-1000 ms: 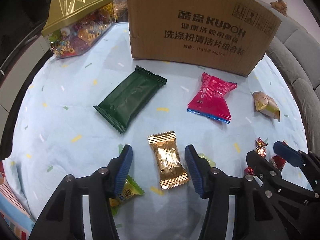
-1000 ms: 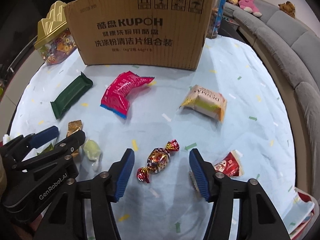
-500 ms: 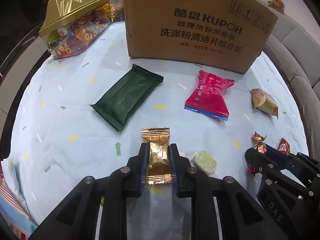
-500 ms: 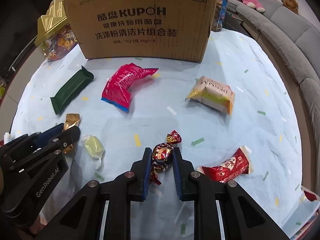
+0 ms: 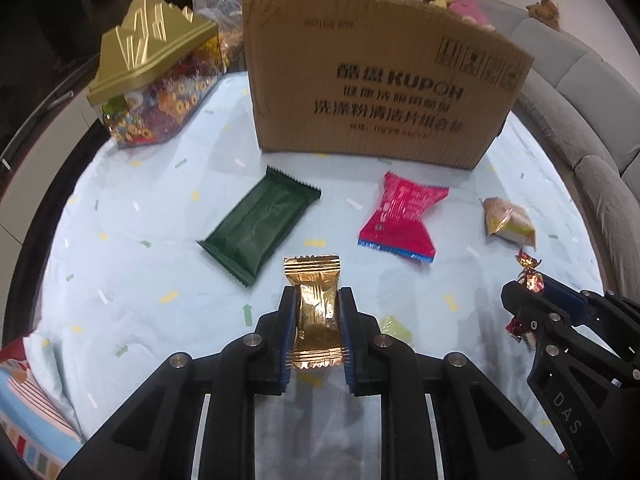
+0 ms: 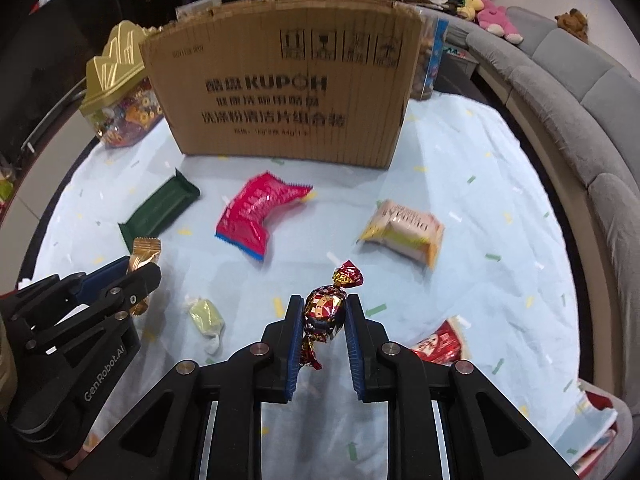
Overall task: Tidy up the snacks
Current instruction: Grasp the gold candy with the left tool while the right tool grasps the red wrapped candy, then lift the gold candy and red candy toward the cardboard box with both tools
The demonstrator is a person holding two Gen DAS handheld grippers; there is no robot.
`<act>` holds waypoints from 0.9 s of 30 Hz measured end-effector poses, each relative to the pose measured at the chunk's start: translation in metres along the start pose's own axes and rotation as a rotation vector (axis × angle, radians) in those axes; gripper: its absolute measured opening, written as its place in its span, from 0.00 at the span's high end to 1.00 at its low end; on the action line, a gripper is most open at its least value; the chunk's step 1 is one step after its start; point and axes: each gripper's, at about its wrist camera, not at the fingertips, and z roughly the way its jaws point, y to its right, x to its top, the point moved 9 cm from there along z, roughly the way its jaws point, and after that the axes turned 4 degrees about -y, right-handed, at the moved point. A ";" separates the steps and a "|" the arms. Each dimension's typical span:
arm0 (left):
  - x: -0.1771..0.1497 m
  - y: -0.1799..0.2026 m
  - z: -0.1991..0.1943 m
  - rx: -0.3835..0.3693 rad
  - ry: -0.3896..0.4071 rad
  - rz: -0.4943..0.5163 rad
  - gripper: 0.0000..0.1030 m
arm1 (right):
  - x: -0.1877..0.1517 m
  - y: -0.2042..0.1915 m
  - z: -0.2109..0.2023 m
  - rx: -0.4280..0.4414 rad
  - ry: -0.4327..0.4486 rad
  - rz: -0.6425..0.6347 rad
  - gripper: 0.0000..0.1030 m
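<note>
1. As both grippers hang over the blue tablecloth (image 6: pixel 460 168), the count is eight snacks, one cardboard box (image 6: pixel 280 92), one gold-lidded candy tub (image 5: pixel 152 80).
2. Left gripper (image 5: pixel 317 304) is clamped on the gold foil packet (image 5: pixel 316 304): shiny, crimped ends, top sticking out past the fingertips.
3. Right gripper (image 6: pixel 323 312) is clamped on the twist-wrapped candy (image 6: pixel 324 308): red-gold foil, upper twist above the pads.
4. On the cloth: green bar (image 5: pixel 260 226), red packet (image 6: pixel 258 210), cream pack (image 6: pixel 404 232), pale green candy (image 6: pixel 206 316), red sachet (image 6: pixel 438 342), yellow-green candy (image 5: pixel 396 326).

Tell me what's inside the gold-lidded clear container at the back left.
The gold-lidded container shows colourful wrapped sweets and ring-shaped pieces through its clear wall. The gold lid hides the top layer; its far side cannot be seen.
</note>
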 end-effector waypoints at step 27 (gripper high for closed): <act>0.067 0.011 -0.085 -0.022 0.184 0.019 0.80 | 0.061 0.008 -0.080 -0.010 0.165 0.025 0.79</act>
